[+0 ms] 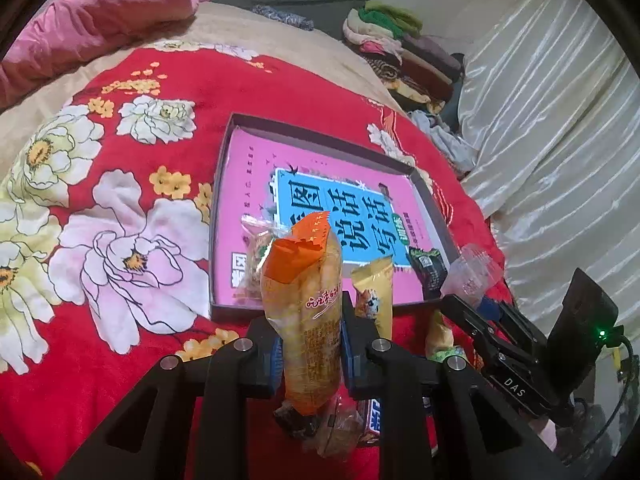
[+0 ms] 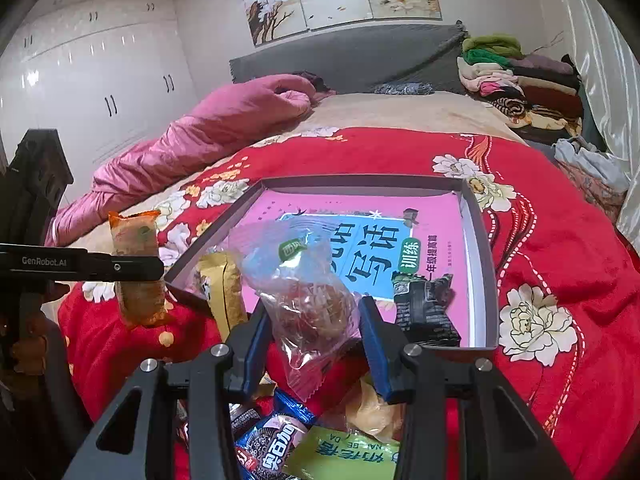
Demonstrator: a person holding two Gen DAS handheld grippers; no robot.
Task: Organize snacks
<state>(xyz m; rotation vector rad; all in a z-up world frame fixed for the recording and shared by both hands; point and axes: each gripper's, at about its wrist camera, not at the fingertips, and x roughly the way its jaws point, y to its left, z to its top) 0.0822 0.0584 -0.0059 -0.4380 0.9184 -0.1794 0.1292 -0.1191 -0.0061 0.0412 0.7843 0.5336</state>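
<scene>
**Two packets pinched above the tray**

Left wrist view: the left gripper [image 1: 308, 354] pinches an orange snack packet [image 1: 306, 304] upright at lower centre, just before the grey tray [image 1: 320, 132] (a pink book lies inside).

Right wrist view: the right gripper [image 2: 314, 346] squeezes a clear snack bag [image 2: 308, 300] at lower centre, over the tray's near edge; a black packet [image 2: 426, 312] sits in the tray's near right corner.
</scene>
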